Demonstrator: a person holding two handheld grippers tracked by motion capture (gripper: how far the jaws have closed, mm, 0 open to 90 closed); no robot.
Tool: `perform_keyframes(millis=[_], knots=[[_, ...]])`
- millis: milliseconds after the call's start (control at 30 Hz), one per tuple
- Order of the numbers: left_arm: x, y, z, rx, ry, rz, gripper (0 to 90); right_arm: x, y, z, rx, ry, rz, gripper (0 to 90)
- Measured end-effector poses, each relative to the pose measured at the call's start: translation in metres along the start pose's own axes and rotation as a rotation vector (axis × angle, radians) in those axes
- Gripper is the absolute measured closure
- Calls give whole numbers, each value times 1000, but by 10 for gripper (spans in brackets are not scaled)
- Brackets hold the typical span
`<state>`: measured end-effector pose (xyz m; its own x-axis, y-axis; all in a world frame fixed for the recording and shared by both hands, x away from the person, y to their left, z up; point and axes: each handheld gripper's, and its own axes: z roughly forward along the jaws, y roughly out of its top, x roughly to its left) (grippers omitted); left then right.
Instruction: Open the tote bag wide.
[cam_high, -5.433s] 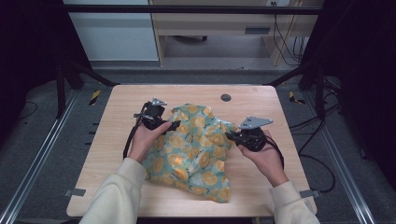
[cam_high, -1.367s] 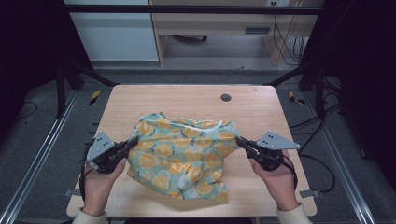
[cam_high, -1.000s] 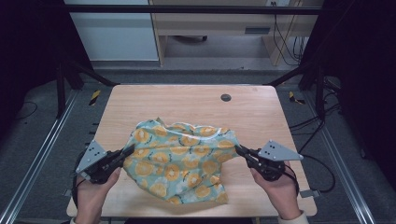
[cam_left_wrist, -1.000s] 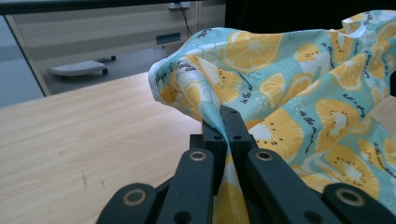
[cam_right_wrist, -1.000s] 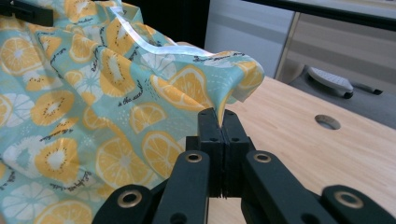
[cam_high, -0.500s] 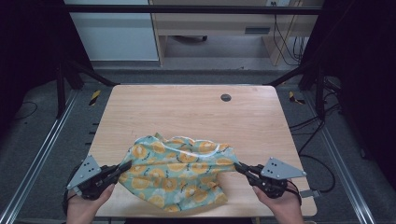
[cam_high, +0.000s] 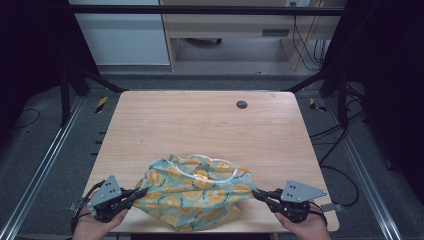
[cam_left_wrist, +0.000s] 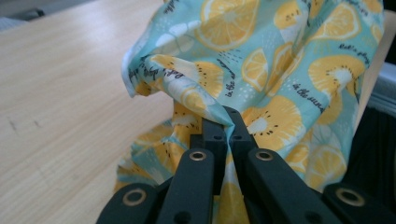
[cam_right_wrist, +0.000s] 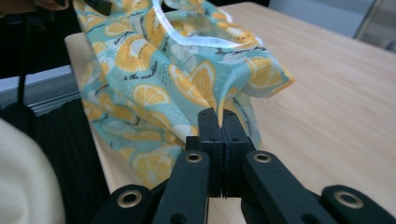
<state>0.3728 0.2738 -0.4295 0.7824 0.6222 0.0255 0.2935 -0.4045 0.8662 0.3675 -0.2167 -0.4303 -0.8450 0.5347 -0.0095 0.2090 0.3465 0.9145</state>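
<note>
The left gripper (cam_high: 141, 191) has its jaws pressed together on a fold of the cloth (cam_high: 197, 189) at the cloth's left side; in the left gripper view (cam_left_wrist: 224, 116) the fabric is pinched between the two black tips and bunches up above them. The right gripper (cam_high: 256, 192) is likewise clamped on the cloth's right edge, and in the right gripper view (cam_right_wrist: 218, 115) a peak of fabric rises out of the closed tips.

The cloth is teal with orange citrus slices and small dark lettering, and a white hem (cam_right_wrist: 205, 39) curves along its upper edge. It sits crumpled at the near edge of the table (cam_high: 200, 125), strung between the two grippers, with its lower part hanging over the table's front edge. In the right gripper view the fabric (cam_right_wrist: 154, 79) drapes past the table edge toward the dark floor.

Each gripper carries a grey plate (cam_high: 300, 191) and is held by a hand at the bottom of the high view, the left hand (cam_high: 95, 227) and the right hand (cam_high: 300, 229) near the table's front corners.

A small dark round disc (cam_high: 242, 104) lies on the far part of the table, well apart from the cloth
</note>
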Motion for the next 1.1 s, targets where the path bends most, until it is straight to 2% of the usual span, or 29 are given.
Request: perform_keyframes(millis=[100, 233, 400, 467, 567, 667, 800, 867, 967, 1100], knots=[[0, -3, 6, 52, -34, 14, 900, -1, -4, 2, 24, 22, 2, 898], [-1, -7, 16, 135, -81, 48, 900, -1, -11, 8, 90, 49, -17, 897], [6, -14, 35, 235, -104, 48, 900, -3, -16, 20, 171, 61, -46, 896], [6, -16, 42, 276, -88, 59, 900, -4, -19, 27, 214, 58, -61, 896], [6, -17, 50, 311, -48, 70, 900, -6, -21, 40, 271, 50, -77, 896], [3, -16, 58, 328, 11, 65, 900, -9, -21, 45, 290, 41, -79, 896], [3, -13, 67, 331, 53, 66, 900, -14, -24, 52, 326, 12, -59, 893], [4, -12, 71, 335, 65, 68, 900, -18, -25, 52, 325, 0, -41, 888], [5, -9, 74, 320, 90, 60, 900, -22, -25, 54, 325, -21, -23, 890], [8, -7, 79, 300, 113, 50, 900, -24, -25, 57, 337, -32, -23, 890]])
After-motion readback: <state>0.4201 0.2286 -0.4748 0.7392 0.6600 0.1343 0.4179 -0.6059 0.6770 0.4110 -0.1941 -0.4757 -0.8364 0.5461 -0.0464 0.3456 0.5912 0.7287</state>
